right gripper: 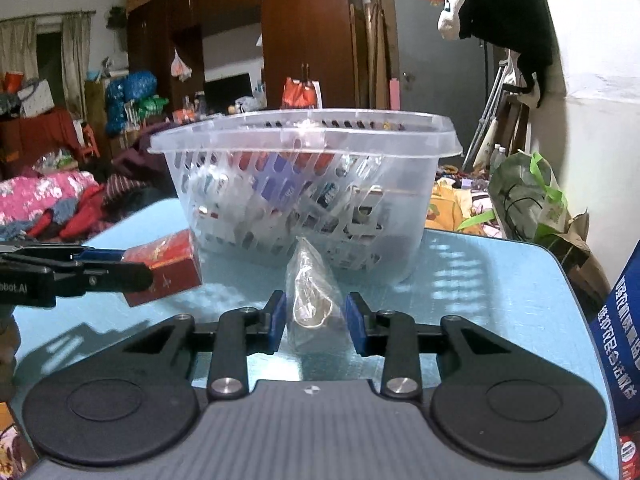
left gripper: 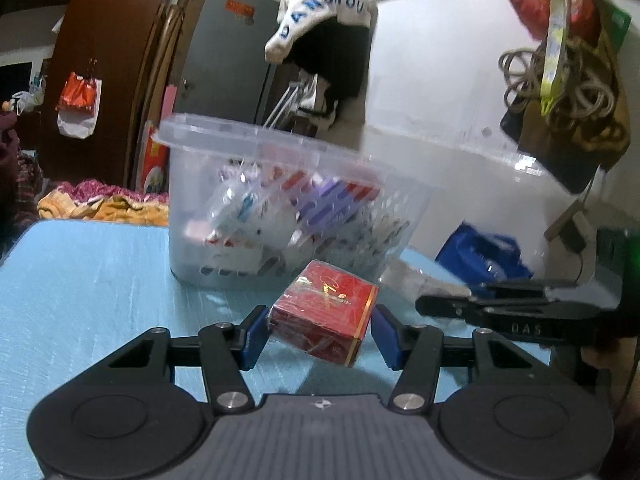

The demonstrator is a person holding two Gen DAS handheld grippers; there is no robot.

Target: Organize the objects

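Dark wooden wardrobes (right gripper: 304,40), white wall (left gripper: 440,60)

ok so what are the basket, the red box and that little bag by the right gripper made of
Basket: translucent, frosted-looking plastic; the contents show through its slotted walls.
Red box: probably glossy printed cardboard under clear film; gold lettering and sheen on top.
Little bag: thin clear plastic film, crinkled, with glints; something pale inside that I cannot identify.
Table: light blue and smooth; its material is unclear.
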